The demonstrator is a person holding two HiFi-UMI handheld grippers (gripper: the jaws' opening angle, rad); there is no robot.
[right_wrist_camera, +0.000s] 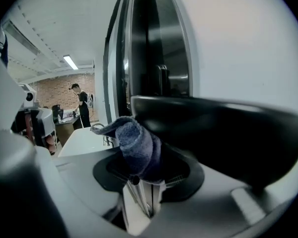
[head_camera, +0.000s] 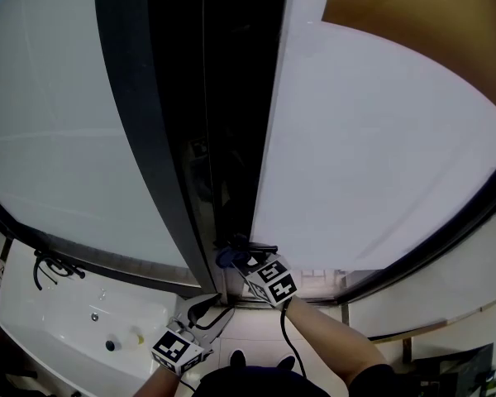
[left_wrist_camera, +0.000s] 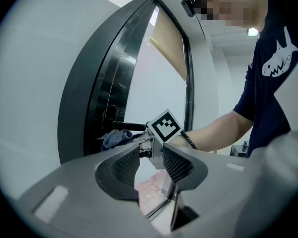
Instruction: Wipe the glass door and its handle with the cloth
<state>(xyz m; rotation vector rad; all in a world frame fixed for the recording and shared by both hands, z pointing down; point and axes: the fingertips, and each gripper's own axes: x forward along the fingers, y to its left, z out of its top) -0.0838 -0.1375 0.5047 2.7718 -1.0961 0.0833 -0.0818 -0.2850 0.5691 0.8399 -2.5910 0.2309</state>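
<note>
Looking steeply down a tall frosted glass door (head_camera: 380, 155) set beside a dark frame (head_camera: 149, 139). At 6 o'clock in the head view, the right gripper (head_camera: 238, 260), raised to the door's edge and clamped on a blue-grey cloth (head_camera: 225, 257). In the right gripper view, that cloth (right_wrist_camera: 138, 150) rolled into a thick wad between the narrowed jaws of the right gripper (right_wrist_camera: 145, 182), right up at the black handle (right_wrist_camera: 213, 128) at 3 o'clock; touching or just beside, hard to tell. Lower, at 7 o'clock from it, the left gripper (head_camera: 208, 308), away from the door. In its own view, left gripper (left_wrist_camera: 151, 166) spread wide with nothing between the jaws, facing cloth (left_wrist_camera: 114, 138) and handle (left_wrist_camera: 126, 126). At 8 o'clock in the head view, a white sink (head_camera: 33, 304).
</note>
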